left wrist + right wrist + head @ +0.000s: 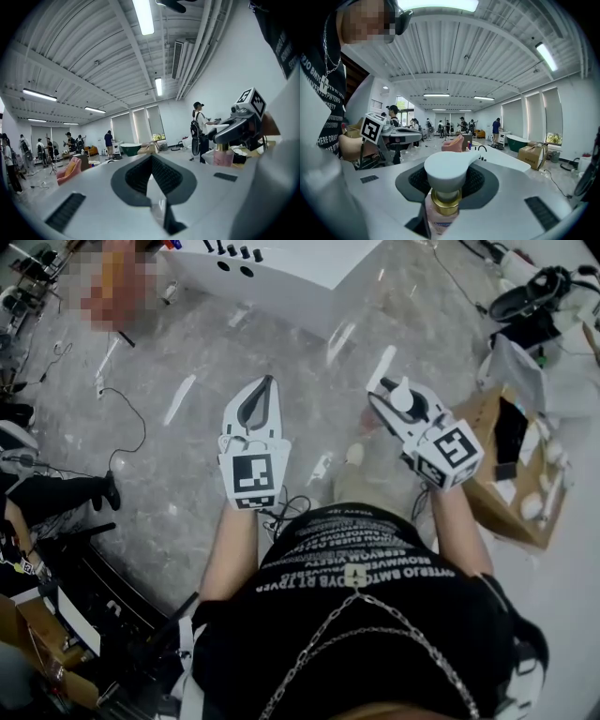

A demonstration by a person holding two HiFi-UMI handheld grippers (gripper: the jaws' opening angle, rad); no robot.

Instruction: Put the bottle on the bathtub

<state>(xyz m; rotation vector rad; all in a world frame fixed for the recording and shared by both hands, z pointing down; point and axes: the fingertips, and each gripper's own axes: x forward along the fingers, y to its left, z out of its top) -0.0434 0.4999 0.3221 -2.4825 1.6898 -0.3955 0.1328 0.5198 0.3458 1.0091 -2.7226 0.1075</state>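
The bottle [444, 206] is pink with a gold collar and a white pump head [403, 396]. My right gripper [389, 393] is shut on its neck and holds it upright above the floor. The left gripper view shows the held bottle [223, 156] from the side, at the right. My left gripper [269, 381] is beside the right one, its tips together and nothing between them. The white bathtub [281, 282], with black taps on its rim, lies ahead at the top of the head view. In the right gripper view, the bathtub [506, 159] is just beyond the bottle.
An open cardboard box [487, 423] with small items stands on the floor at the right. Cables [127, 413] trail over the grey marble floor at the left. A dark shoe [111, 491] is at the left edge. People and a green tub [518, 140] are far off.
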